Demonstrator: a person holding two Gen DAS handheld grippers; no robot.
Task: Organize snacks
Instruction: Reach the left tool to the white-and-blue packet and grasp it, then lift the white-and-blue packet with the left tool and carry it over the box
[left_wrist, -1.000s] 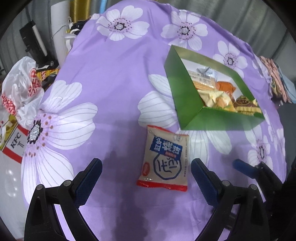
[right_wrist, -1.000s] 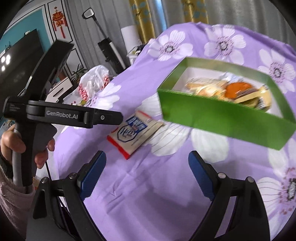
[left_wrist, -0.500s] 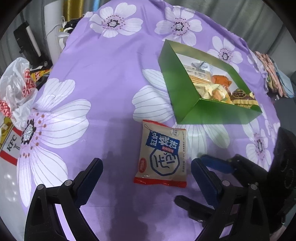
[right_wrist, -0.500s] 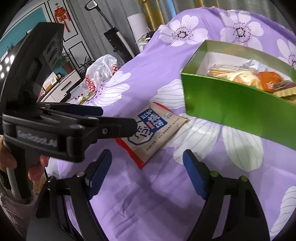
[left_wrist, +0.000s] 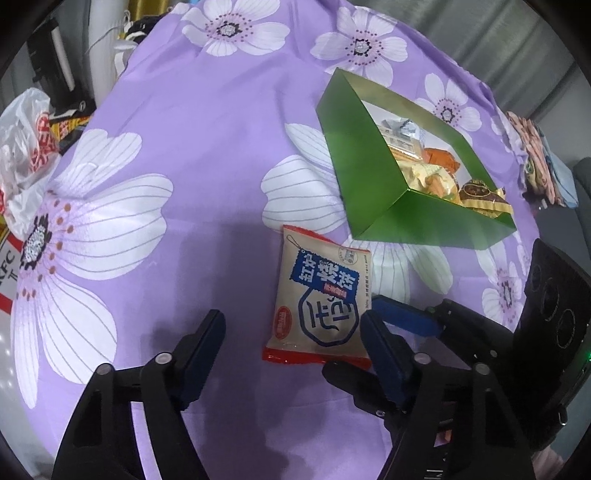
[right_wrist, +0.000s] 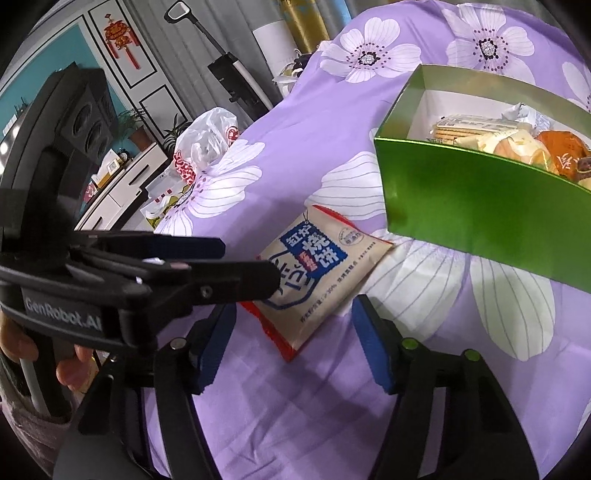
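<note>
A beige snack packet (left_wrist: 320, 300) with blue lettering and red edges lies flat on the purple flowered cloth, just in front of a green box (left_wrist: 373, 177) that holds several wrapped snacks (left_wrist: 432, 173). My left gripper (left_wrist: 293, 343) is open, low over the cloth, with the packet's near edge between its fingers. My right gripper (right_wrist: 293, 332) is open and close to the packet (right_wrist: 317, 273) from the other side. The green box (right_wrist: 480, 199) stands to its right. The right gripper's blue fingertips (left_wrist: 402, 314) show beside the packet in the left wrist view.
A white and red plastic bag (left_wrist: 22, 155) sits off the cloth's left edge; it also shows in the right wrist view (right_wrist: 203, 144). Folded fabric (left_wrist: 535, 162) lies at the far right. The left gripper's body (right_wrist: 129, 273) crosses the right wrist view.
Both grippers have moved in toward the packet. The right gripper's fingers have come into the left wrist view beside the packet. The packet and box have not moved.
</note>
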